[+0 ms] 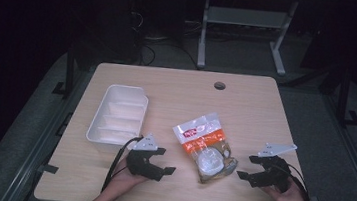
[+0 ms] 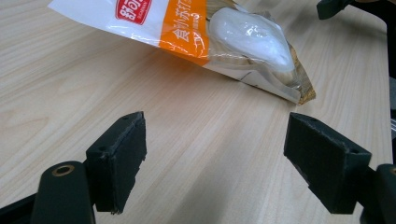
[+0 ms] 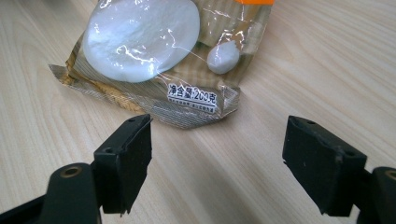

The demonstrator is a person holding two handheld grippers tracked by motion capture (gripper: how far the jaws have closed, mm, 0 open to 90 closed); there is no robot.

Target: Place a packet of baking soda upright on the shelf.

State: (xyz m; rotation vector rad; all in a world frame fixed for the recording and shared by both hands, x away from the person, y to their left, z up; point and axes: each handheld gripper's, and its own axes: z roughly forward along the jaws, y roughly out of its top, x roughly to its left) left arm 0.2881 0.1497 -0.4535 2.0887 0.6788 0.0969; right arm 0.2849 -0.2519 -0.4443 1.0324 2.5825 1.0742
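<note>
A clear plastic food bag (image 1: 205,146) with an orange and red label lies flat on the wooden table (image 1: 246,107), a white round lump inside it. My left gripper (image 1: 162,161) is open just left of the bag, its jaws wide apart over bare wood. In the left gripper view the bag (image 2: 224,37) lies ahead of that gripper (image 2: 215,163). My right gripper (image 1: 246,167) is open just right of the bag's near end. In the right gripper view the bag's sealed bottom edge (image 3: 154,70) sits a little beyond that gripper (image 3: 217,161).
A white plastic tray (image 1: 118,117) with several compartments stands on the table's left part, behind my left gripper. A round cable hole (image 1: 219,86) sits near the far edge. Beyond the table stands a grey desk frame (image 1: 244,32) on a dark floor.
</note>
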